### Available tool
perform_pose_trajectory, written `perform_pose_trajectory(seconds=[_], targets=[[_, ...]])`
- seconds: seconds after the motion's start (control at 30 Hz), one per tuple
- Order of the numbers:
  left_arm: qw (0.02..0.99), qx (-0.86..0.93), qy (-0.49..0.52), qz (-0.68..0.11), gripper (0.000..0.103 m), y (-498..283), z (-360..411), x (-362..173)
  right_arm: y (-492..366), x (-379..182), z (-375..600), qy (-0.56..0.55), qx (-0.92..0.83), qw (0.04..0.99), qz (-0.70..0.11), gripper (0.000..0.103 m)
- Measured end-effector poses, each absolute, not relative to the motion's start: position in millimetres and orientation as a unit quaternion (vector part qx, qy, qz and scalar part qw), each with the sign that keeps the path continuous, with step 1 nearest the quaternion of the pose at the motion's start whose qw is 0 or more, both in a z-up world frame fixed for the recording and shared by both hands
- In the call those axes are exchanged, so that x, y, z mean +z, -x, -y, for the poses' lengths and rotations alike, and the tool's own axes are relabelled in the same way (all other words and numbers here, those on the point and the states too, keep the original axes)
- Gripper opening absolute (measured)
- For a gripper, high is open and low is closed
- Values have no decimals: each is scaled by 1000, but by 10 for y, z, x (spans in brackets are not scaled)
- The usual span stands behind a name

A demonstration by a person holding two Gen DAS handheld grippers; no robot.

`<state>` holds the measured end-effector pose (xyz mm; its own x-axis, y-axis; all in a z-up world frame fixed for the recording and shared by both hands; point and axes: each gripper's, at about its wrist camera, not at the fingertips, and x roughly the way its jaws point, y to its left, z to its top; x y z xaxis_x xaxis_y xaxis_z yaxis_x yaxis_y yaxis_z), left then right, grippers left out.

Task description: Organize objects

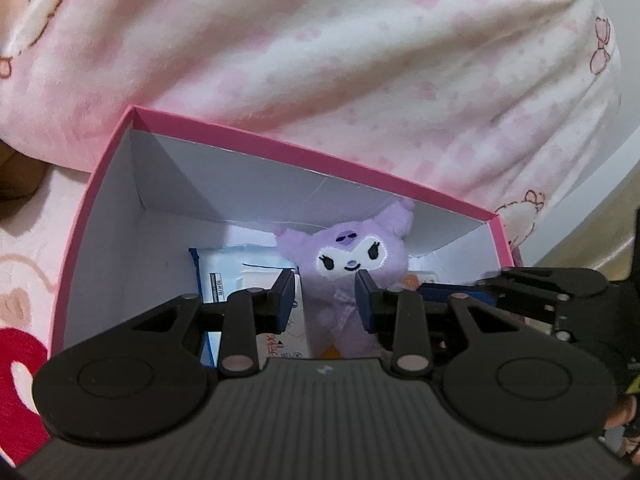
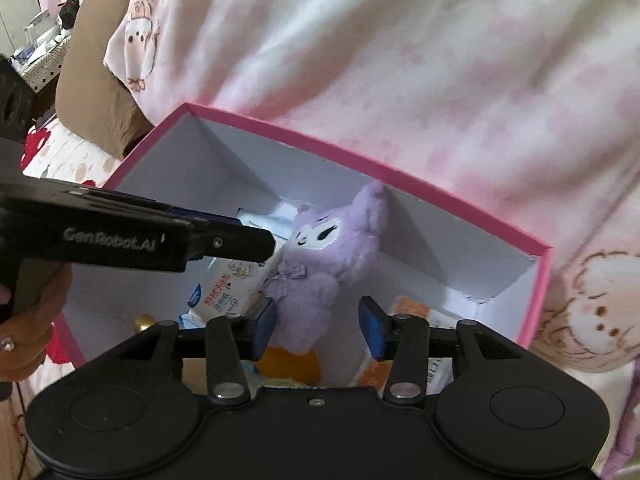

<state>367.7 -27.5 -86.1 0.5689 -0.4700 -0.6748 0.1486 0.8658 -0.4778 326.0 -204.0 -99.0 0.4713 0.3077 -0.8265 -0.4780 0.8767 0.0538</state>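
The box [image 1: 304, 152] is stiff card, matt pink outside and plain matt white inside. In it stands a purple plush toy [image 1: 352, 256] of soft, fuzzy pile with stitched features. Left of the toy lies a glossy plastic tissue pack [image 2: 228, 288]. Behind the box hangs fleecy pink-and-white printed cloth [image 1: 360, 48]. The left gripper [image 1: 327, 296] is matt black plastic with metal pivot pins.

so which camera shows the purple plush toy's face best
The left wrist view: the plush toy faces that camera, eyes and mouth clear, standing in the pink box. The right wrist view shows the toy from the side, its face turned away and foreshortened, the left gripper at its head.
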Motion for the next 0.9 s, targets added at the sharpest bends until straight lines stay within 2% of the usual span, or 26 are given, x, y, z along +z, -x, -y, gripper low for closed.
perform_pose_trajectory(seconds=[0.07, 0.2, 0.3, 0.43, 0.53, 0.63, 0.83, 0.9], targets=[[869, -174, 183, -424, 31, -3663, 274, -836, -3199, -944, 2041, 91, 226, 864, -440, 49], [873, -169, 189, -416, 31, -3651, 230, -769, -3195, -860, 2007, 77, 239, 875, -413, 20], [876, -167, 190, -411, 31, -3651, 201, -730, -3249, -883, 1878, 82, 248, 874, -410, 14], [875, -167, 192, -412, 31, -3646, 177, -730, -3398, -1093, 1774, 113, 202, 864, -447, 14], [874, -166, 191, -415, 31, -3644, 185, -748, -3565, -1233, 1894, 69, 176, 859, -476, 14], [872, -165, 193, -418, 31, -3652, 192, -781, -3662, -1250, 1963, 31, 176, 855, -487, 14], [869, -161, 191, -428, 31, -3638, 220, -798, -3617, -1297, 1866, 65, 171, 856, -484, 15], [867, -159, 189, -432, 34, -3613, 236, -776, -3567, -1244, 1886, 59, 174, 860, -477, 21]])
